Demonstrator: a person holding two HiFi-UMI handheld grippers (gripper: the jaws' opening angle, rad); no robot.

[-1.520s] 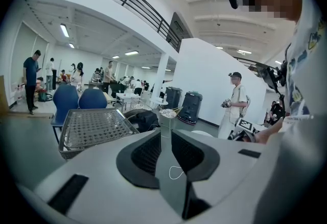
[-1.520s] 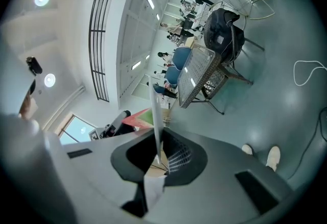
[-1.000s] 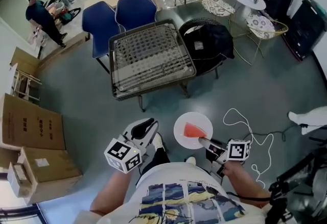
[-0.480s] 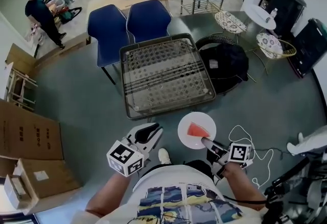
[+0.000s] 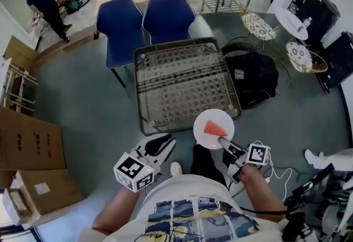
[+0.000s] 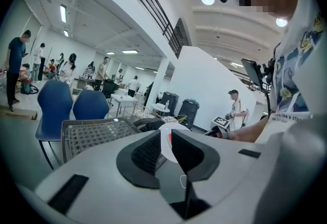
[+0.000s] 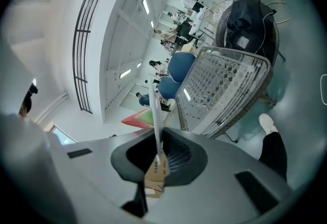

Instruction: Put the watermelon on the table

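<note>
Your right gripper (image 5: 223, 140) is pinching the rim of one white plate (image 5: 207, 116), lower centre of the head view. One watermelon slice (image 5: 213, 128) is lying on it. The plate overlaps the near right corner of the single mesh tabletop (image 5: 176, 78). Your left gripper (image 5: 160, 146), just left of the plate, is slightly spread with nothing in it. Two blue chairs (image 5: 120, 28) sit behind the tabletop, up top.
</note>
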